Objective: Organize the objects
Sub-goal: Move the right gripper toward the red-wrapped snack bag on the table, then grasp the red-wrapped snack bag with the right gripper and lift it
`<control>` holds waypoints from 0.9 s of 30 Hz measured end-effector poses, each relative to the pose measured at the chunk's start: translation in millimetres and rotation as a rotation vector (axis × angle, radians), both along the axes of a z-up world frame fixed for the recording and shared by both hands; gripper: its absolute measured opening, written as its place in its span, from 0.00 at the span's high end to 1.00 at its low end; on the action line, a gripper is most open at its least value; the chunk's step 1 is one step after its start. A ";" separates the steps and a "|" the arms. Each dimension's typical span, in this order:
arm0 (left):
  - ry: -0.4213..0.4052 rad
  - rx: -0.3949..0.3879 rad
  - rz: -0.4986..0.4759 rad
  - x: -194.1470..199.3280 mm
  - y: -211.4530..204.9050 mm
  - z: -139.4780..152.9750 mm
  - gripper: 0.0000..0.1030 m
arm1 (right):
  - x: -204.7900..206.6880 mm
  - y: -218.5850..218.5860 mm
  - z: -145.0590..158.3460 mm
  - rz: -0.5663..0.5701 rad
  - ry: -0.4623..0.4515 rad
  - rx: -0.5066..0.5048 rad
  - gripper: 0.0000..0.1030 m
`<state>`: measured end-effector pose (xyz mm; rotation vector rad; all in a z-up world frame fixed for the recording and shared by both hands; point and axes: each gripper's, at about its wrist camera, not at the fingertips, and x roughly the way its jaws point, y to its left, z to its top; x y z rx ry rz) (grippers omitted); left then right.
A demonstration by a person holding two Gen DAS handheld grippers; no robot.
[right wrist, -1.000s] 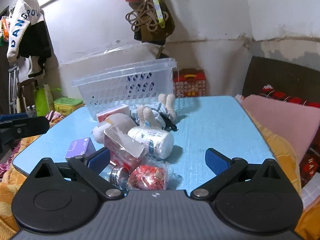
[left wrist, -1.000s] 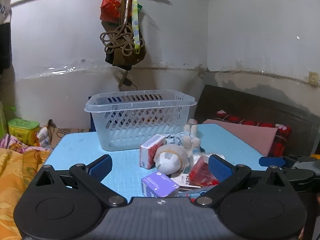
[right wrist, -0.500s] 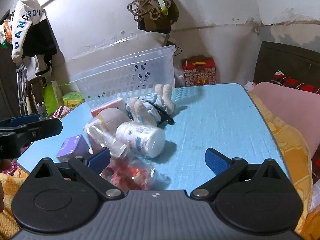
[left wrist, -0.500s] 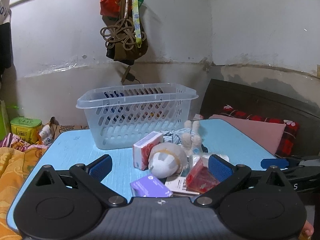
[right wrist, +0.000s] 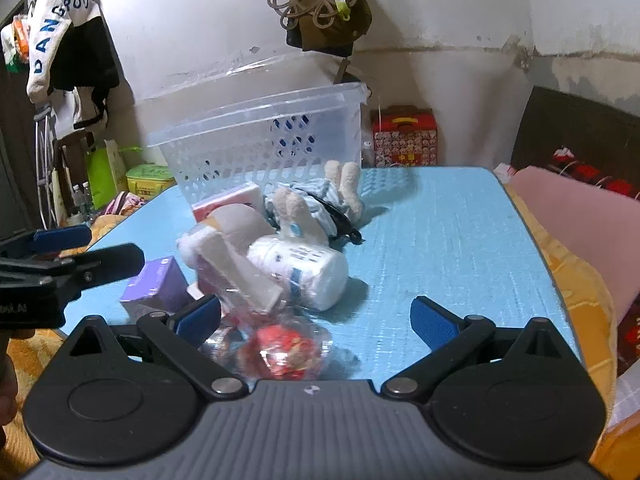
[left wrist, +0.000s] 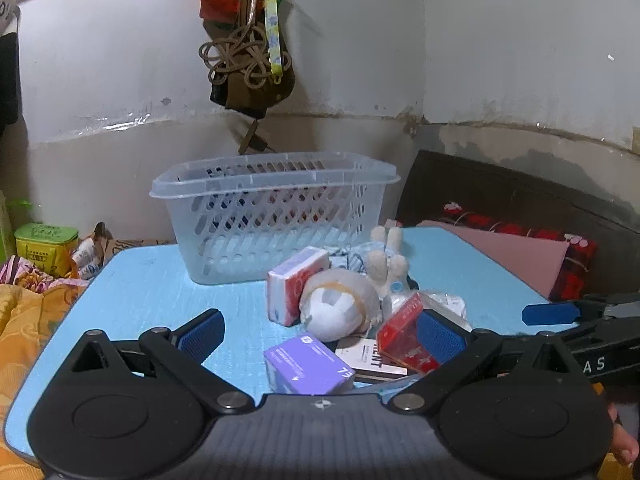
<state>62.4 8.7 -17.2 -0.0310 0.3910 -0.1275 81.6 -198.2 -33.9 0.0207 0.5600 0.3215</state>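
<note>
A clear slotted plastic basket [left wrist: 276, 216] [right wrist: 260, 140] stands at the back of the blue table [left wrist: 152, 296] [right wrist: 448, 232]. In front of it lies a heap: a red-and-white box [left wrist: 294, 284], a white mask [left wrist: 340, 312], a plush rabbit [left wrist: 380, 260] [right wrist: 316, 204], a purple box [left wrist: 306, 364] [right wrist: 160, 284], a red pack [left wrist: 400, 336], a white bottle [right wrist: 300, 268] and a clear bag of red sweets [right wrist: 280, 348]. My left gripper [left wrist: 320, 332] is open just short of the purple box. My right gripper [right wrist: 316, 316] is open above the sweets bag.
A green tin [left wrist: 46, 242] and orange bedding [left wrist: 20, 320] lie left of the table. A pink pillow [right wrist: 580, 220] and dark headboard [left wrist: 520, 196] are on the right. Bags and cord [left wrist: 244, 56] hang on the wall behind. A red gift box [right wrist: 404, 136] stands behind the table.
Both grippers have moved forward toward the heap, which now looks nearer and larger. The right gripper has shifted over the sweets bag. Both stayed open.
</note>
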 end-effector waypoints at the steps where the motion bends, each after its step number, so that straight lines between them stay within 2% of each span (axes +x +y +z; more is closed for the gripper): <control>1: -0.002 -0.004 -0.006 0.0 2.7 1.6 0.00 | -2.7 4.2 2.7 -0.007 -0.007 -0.014 0.00; 9: 0.022 -0.012 -0.075 9.1 27.8 4.7 0.00 | -8.5 39.0 10.4 -0.079 -0.017 -0.073 0.00; 12: 0.018 -0.017 -0.070 14.4 42.8 6.0 0.00 | -8.5 44.7 11.1 -0.077 -0.037 -0.039 0.00; 16: -0.032 0.005 0.010 25.6 68.4 20.4 0.00 | -6.7 42.1 13.5 -0.080 -0.088 -0.001 0.00; 19: -0.019 -0.005 0.026 46.7 88.9 29.0 0.00 | 4.5 34.2 13.0 -0.087 -0.081 0.053 0.00; 21: 0.007 0.036 0.048 64.4 98.1 33.6 0.00 | 12.9 27.0 10.8 -0.083 -0.064 0.112 0.00; 25: 0.068 -0.050 0.066 107.3 126.2 58.2 0.12 | 20.6 14.6 9.5 -0.076 -0.052 0.185 0.00; 27: 0.086 -0.043 0.092 130.9 132.5 70.6 0.24 | 22.2 10.6 12.8 -0.076 -0.068 0.184 0.01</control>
